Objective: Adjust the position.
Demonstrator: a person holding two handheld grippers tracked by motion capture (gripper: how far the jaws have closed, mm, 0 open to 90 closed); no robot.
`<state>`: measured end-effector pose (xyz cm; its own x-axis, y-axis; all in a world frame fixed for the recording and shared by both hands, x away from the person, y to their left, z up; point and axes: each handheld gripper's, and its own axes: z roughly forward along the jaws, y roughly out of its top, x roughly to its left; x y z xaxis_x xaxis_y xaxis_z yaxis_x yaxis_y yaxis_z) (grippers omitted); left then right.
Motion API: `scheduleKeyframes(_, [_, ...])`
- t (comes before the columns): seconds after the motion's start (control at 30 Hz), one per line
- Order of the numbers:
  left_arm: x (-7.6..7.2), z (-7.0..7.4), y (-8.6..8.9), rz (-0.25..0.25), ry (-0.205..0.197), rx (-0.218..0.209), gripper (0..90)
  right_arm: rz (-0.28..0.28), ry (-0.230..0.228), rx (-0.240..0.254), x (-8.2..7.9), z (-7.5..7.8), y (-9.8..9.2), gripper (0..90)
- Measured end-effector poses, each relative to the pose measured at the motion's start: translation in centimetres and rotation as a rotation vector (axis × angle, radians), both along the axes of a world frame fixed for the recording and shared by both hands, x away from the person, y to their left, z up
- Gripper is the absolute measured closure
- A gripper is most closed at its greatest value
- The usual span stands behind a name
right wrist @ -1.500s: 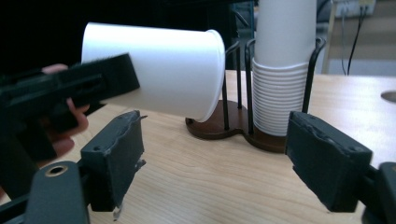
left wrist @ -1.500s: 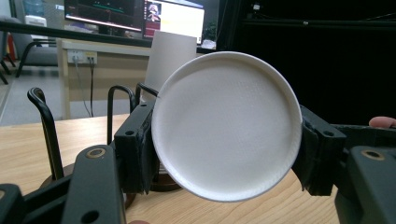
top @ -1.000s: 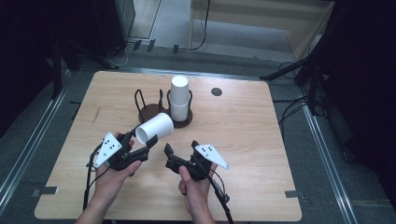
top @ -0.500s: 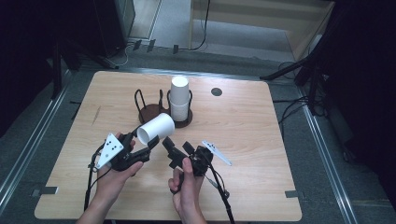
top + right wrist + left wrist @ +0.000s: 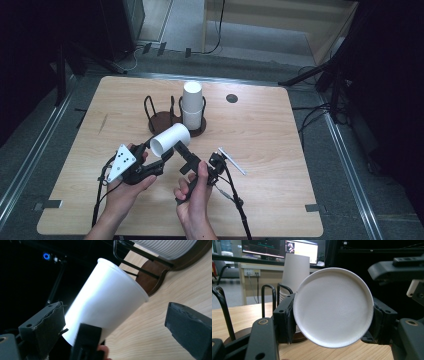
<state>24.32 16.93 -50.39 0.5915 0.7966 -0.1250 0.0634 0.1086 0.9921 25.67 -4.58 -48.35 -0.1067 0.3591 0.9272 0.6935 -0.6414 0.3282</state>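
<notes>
A white paper cup [image 5: 170, 139] lies on its side above the table, with my left gripper [image 5: 159, 151] shut on it near its base. In the left gripper view the cup's round bottom [image 5: 333, 306] faces the camera and both black pads press its sides. My right gripper [image 5: 186, 159] is rolled on its side just right of the cup, jaws pointing at it. In the right gripper view my right gripper [image 5: 117, 327] is open, its pads [image 5: 47, 325] standing wide of the cup's wall [image 5: 107, 300].
A stack of white cups [image 5: 192, 106] stands in a dark brown holder [image 5: 161, 121] with black wire loops, just behind the held cup. A small dark round hole [image 5: 231, 98] marks the table's far right. Cables trail from both grippers toward the near edge.
My right gripper has moved left toward the cup and rolled onto its side, its plate now edge-on. The left gripper and the cup have stayed in place.
</notes>
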Motion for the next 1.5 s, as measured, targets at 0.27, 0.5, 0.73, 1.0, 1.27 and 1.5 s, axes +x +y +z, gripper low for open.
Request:
scheduleKeyframes(0.27, [-0.1,0.0,-0.2,-0.006,-0.007,0.007,34.1,0.002,0.131,0.179,1.0,-0.2,0.0,3.1])
scheduleKeyframes(0.5, [-0.1,0.0,-0.3,-0.009,-0.011,0.007,34.2,0.000,0.187,0.258,1.6,-0.4,0.0,3.0])
scheduleKeyframes(0.73, [-0.2,-0.1,-0.6,-0.020,-0.018,0.015,34.1,0.011,0.225,0.276,2.1,-0.9,0.0,2.9])
scheduleKeyframes(1.0, [-0.3,-0.2,-1.1,-0.037,-0.016,0.022,34.1,0.025,0.244,0.291,2.5,-0.9,0.2,3.0])
scheduleKeyframes(1.27, [-0.3,-0.3,-1.2,-0.041,-0.021,0.028,34.1,0.024,0.270,0.322,3.0,-1.2,0.1,3.3])
scheduleKeyframes(1.5, [-0.4,-0.3,-1.3,-0.050,-0.028,0.028,34.2,0.020,0.291,0.336,3.2,-1.4,0.3,5.9])
